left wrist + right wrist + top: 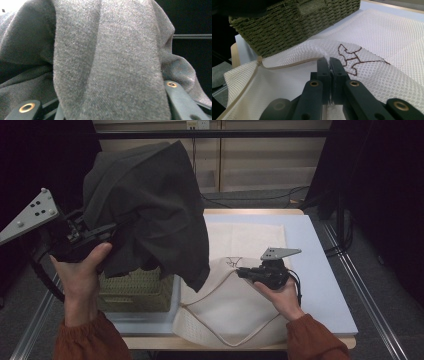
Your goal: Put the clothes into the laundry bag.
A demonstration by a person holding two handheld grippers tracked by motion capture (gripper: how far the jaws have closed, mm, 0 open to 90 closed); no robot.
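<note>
A dark grey garment (pixel 150 205) hangs bunched in the air over the left side of the table, above a woven basket (pixel 137 290). My left gripper (pixel 114 228) is shut on it; in the left gripper view a thick fold of the garment (pixel 107 62) fills the space between the two jaws. A white mesh laundry bag (pixel 225 310) lies on the table with its zipped mouth gaping towards the basket. My right gripper (pixel 242 271) is shut on the bag's upper edge (pixel 352 47), beside a brown embroidered mark (pixel 352 58), and lifts that edge a little.
The olive woven basket (pixel 294 22) stands at the table's front left, close to the bag's mouth. A pale board (pixel 320 270) covers the tabletop, bare along its right side. Cables lie on the floor beyond the table's far edge.
</note>
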